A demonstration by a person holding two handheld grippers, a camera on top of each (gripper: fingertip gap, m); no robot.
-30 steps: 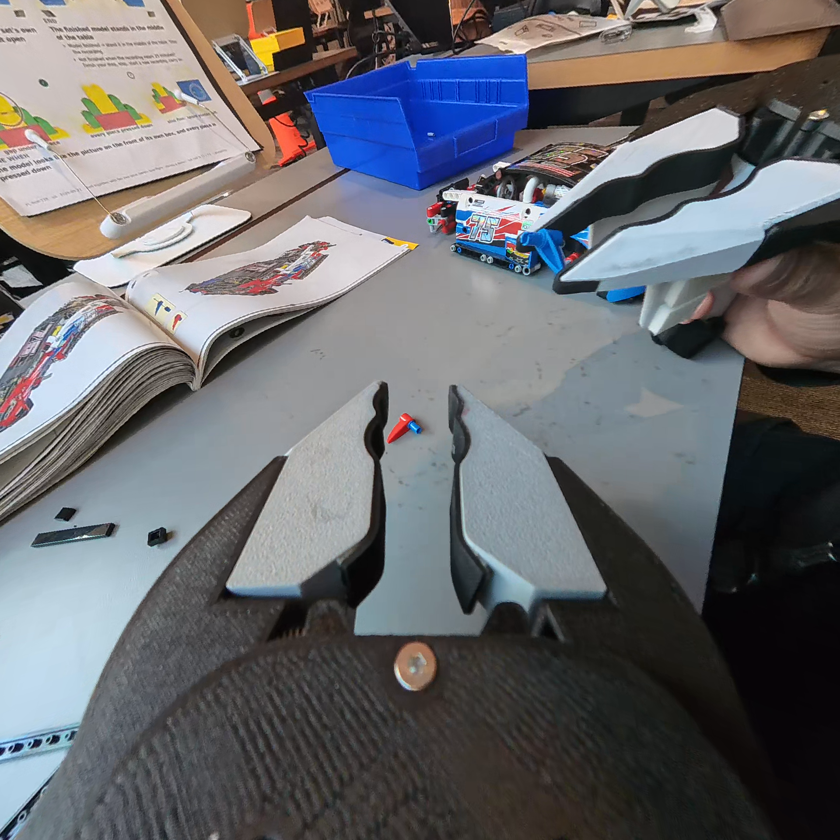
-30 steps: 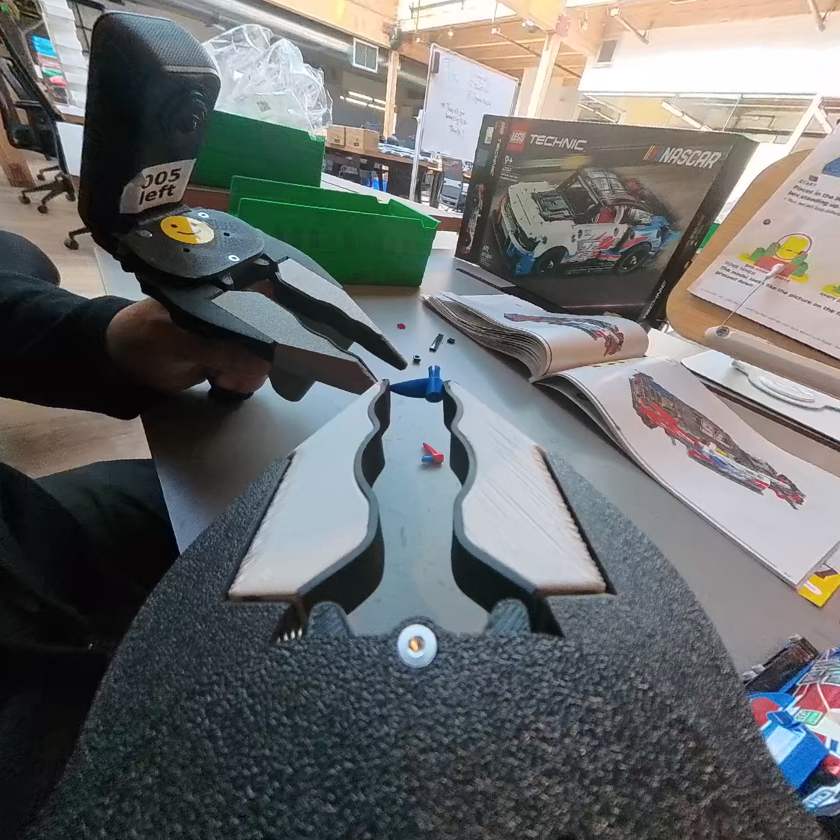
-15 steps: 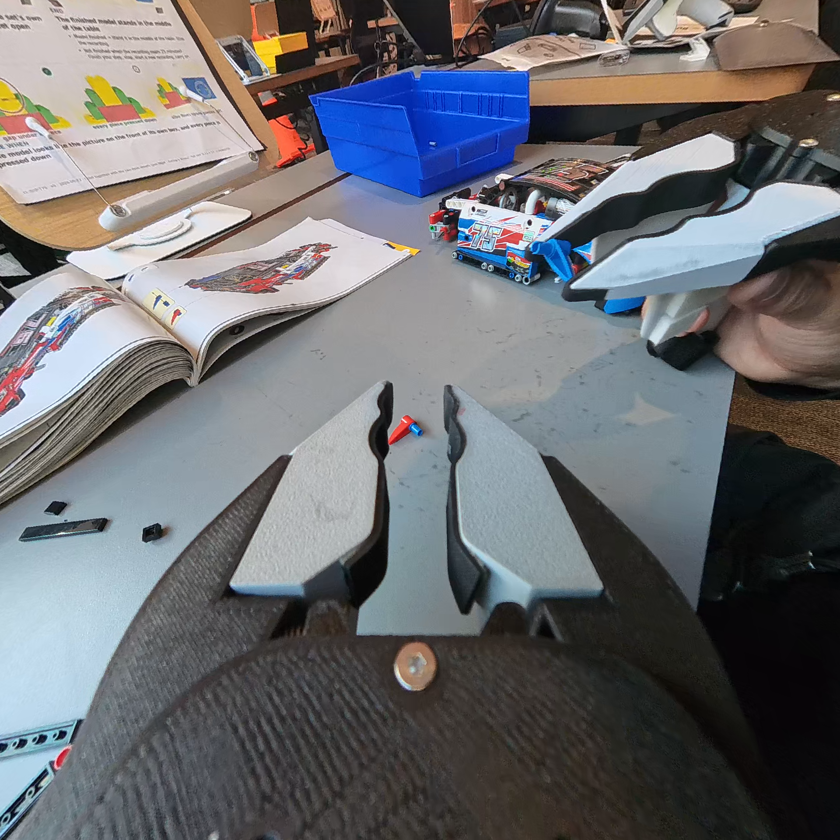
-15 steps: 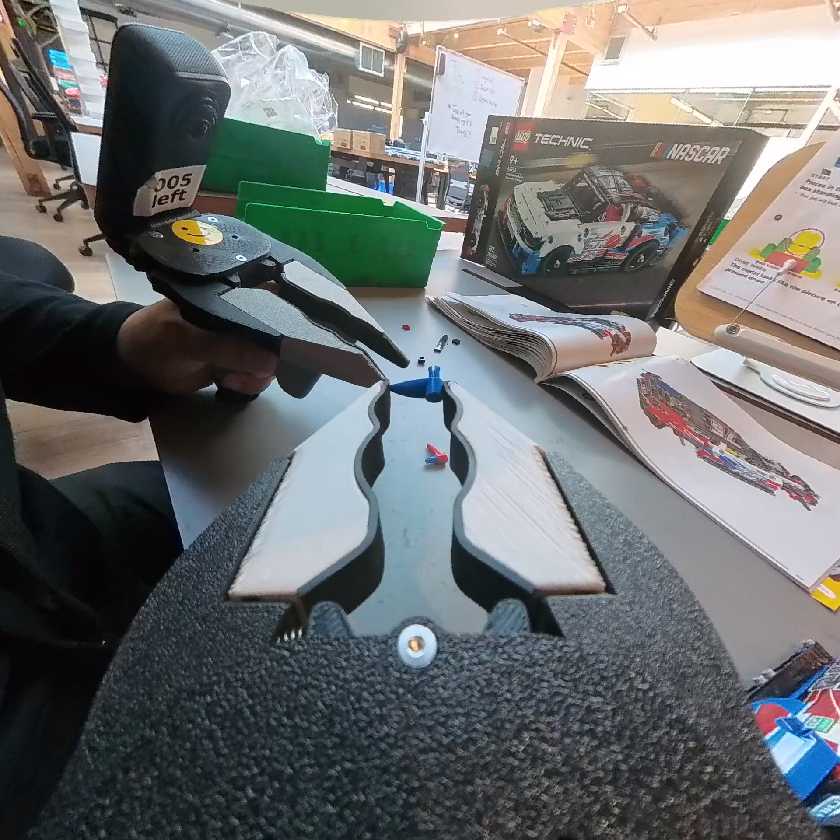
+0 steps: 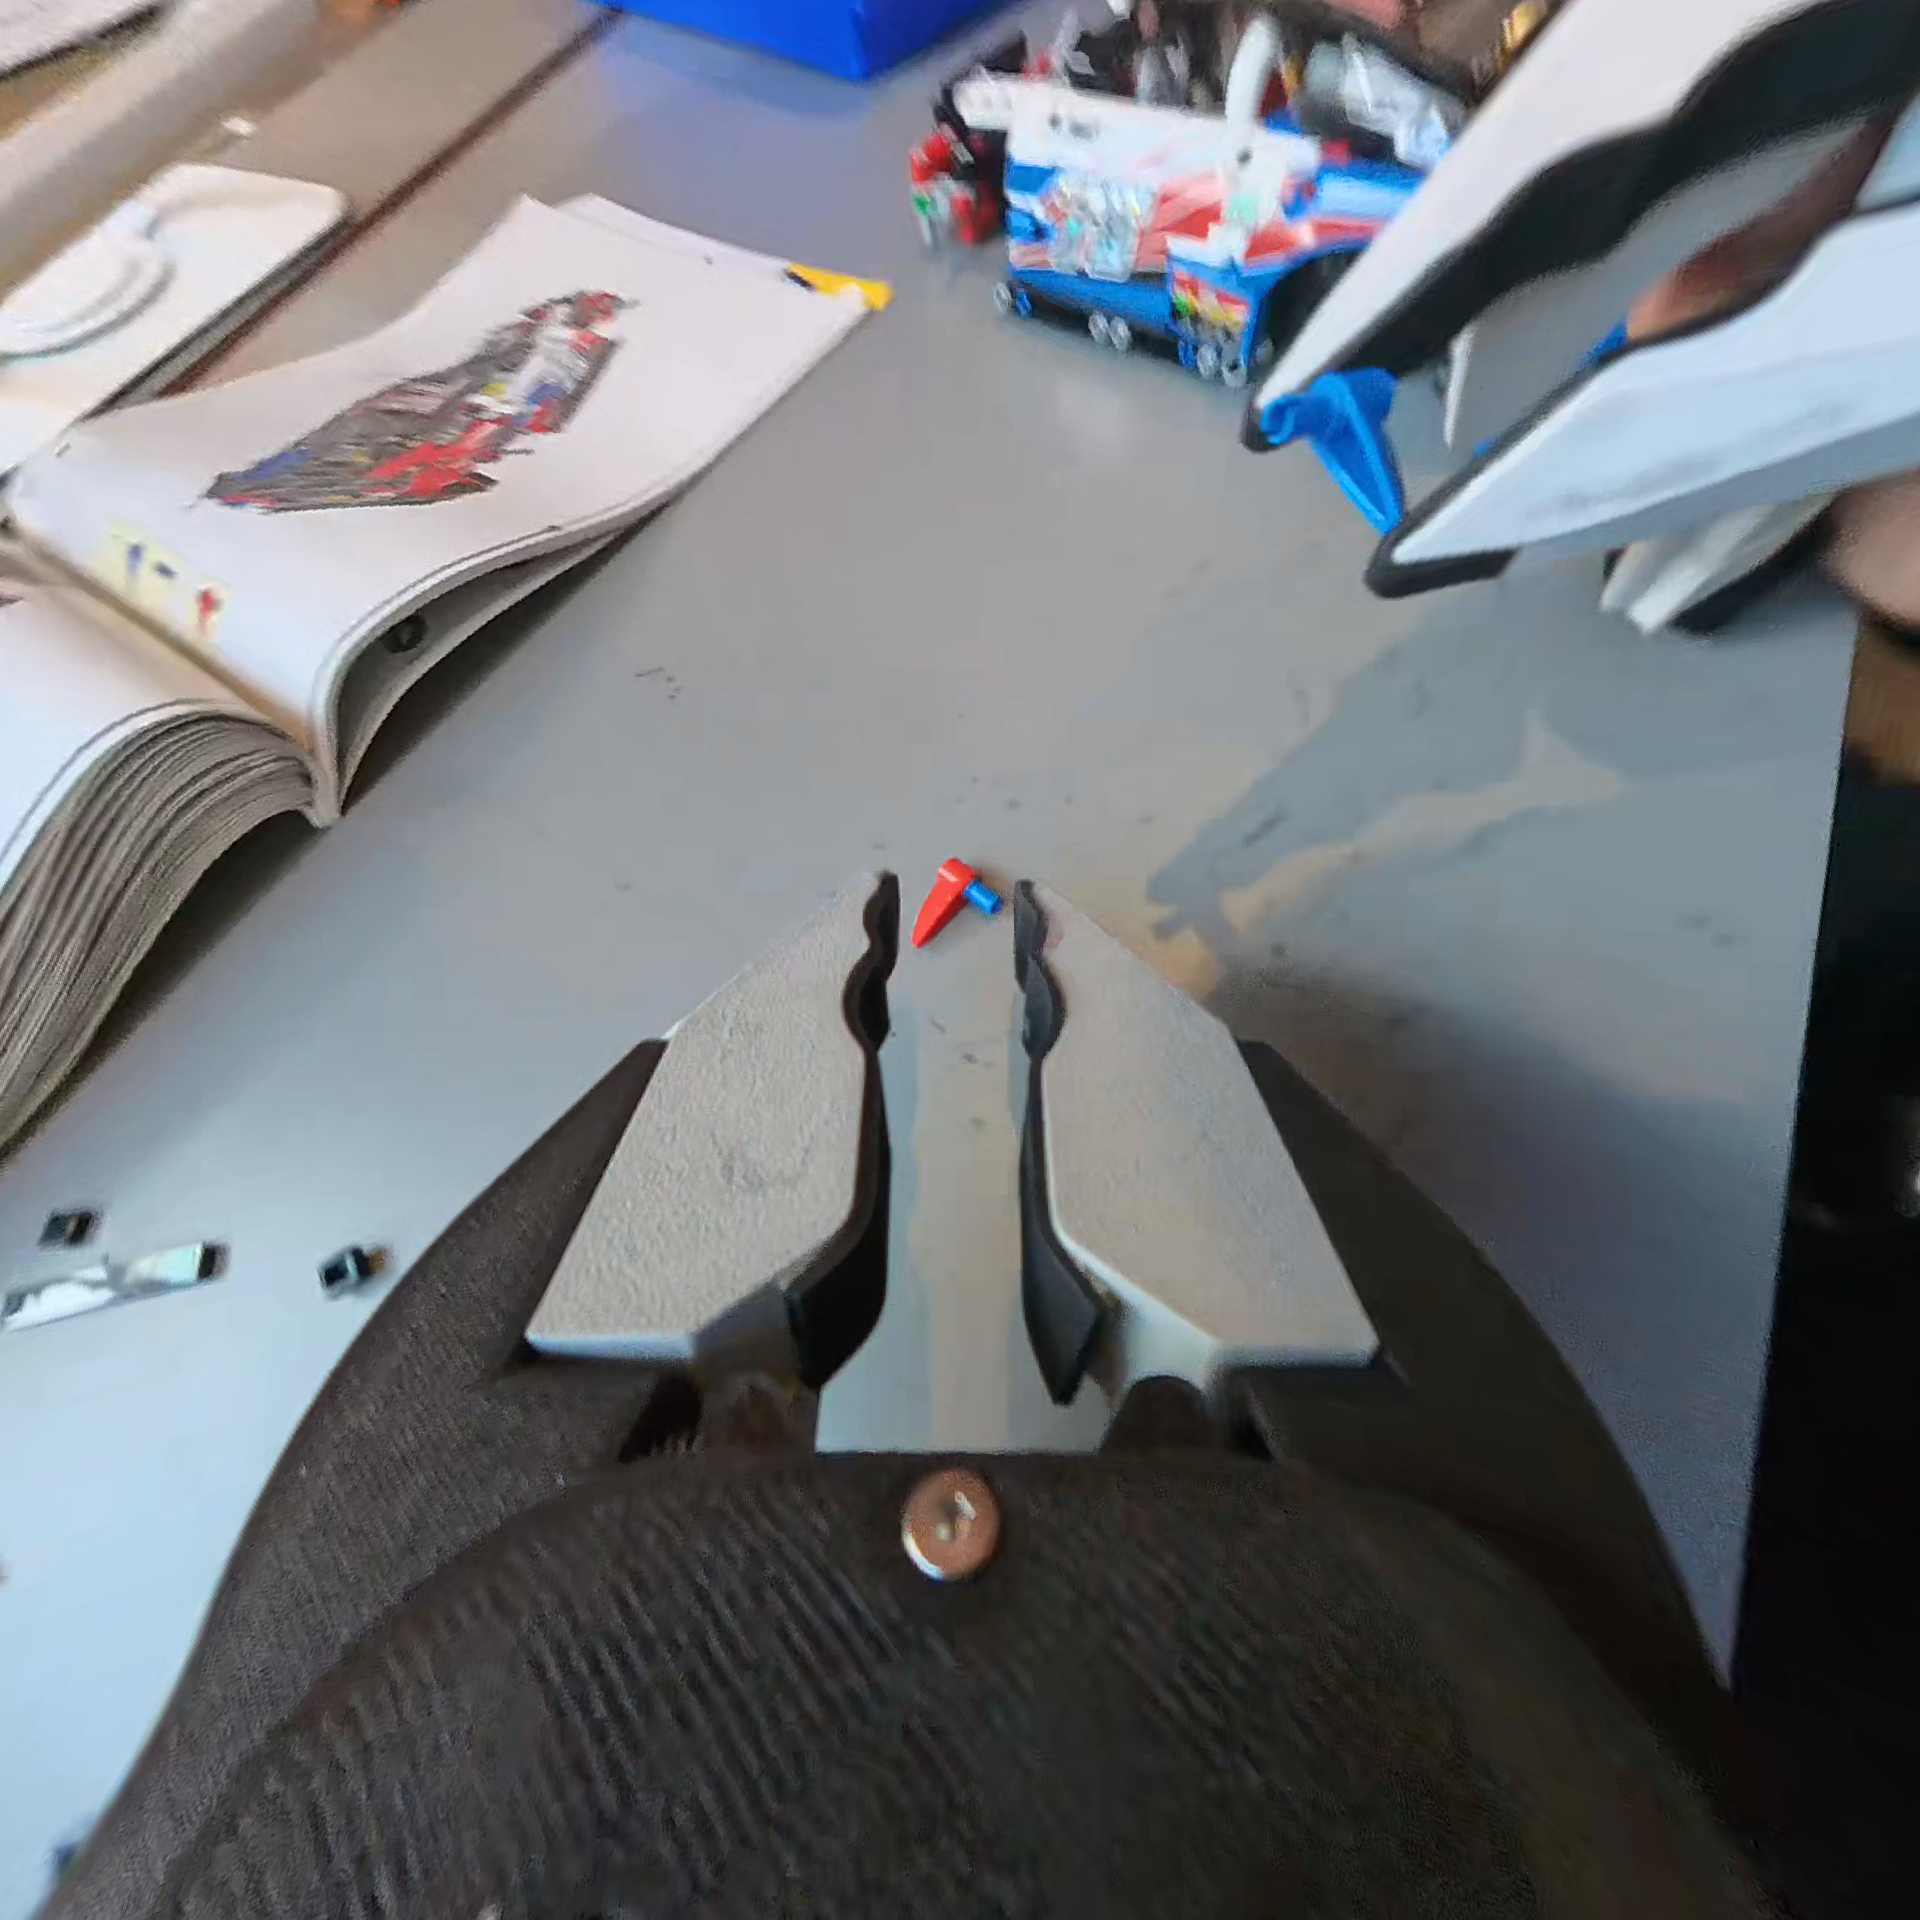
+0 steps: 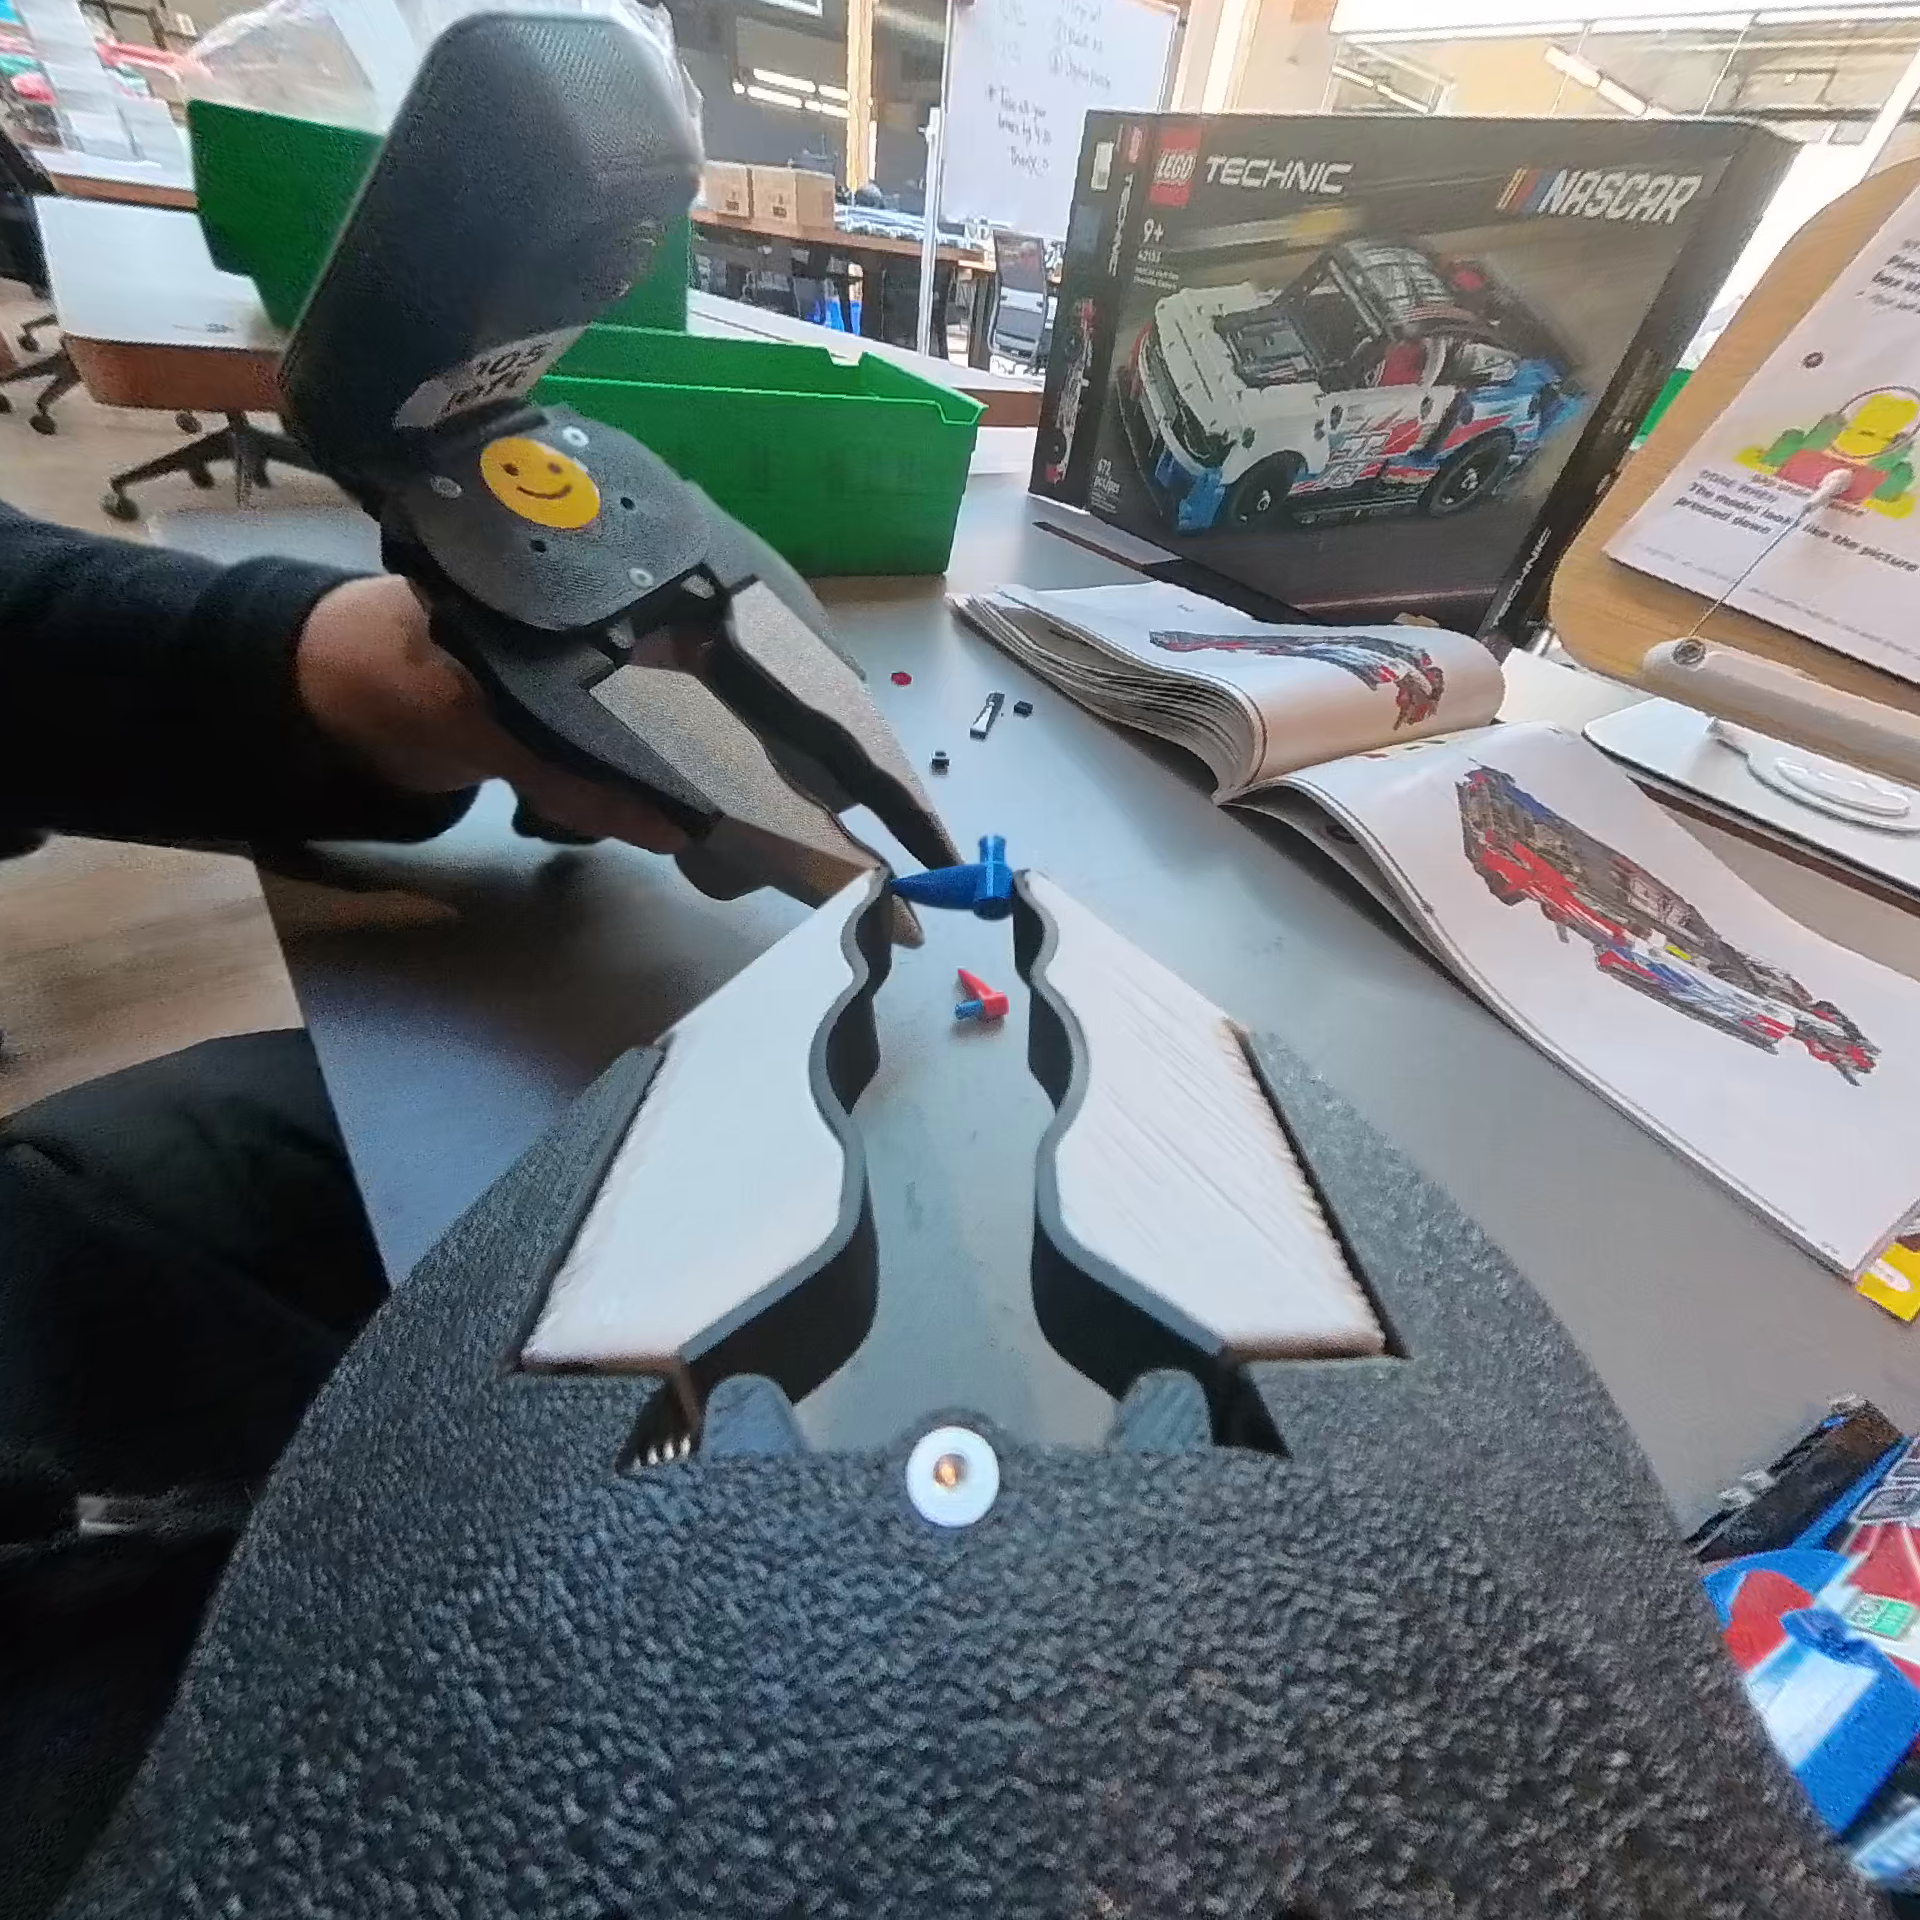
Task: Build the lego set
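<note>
Left tool (image 5: pixel 951 899) dropped closer; red piece (image 5: pixel 938 902) between parted tips, ungripped.

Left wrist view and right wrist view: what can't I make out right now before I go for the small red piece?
- Lego car: motion-blurred in the left wrist view; the right wrist view's corner cuts it off.
- Blue piece held by the right gripper: its fingers cover its ends.
- Left gripper is open around the small red piece; contact can't be told.
- Black bits: too blurred to identify.
</note>
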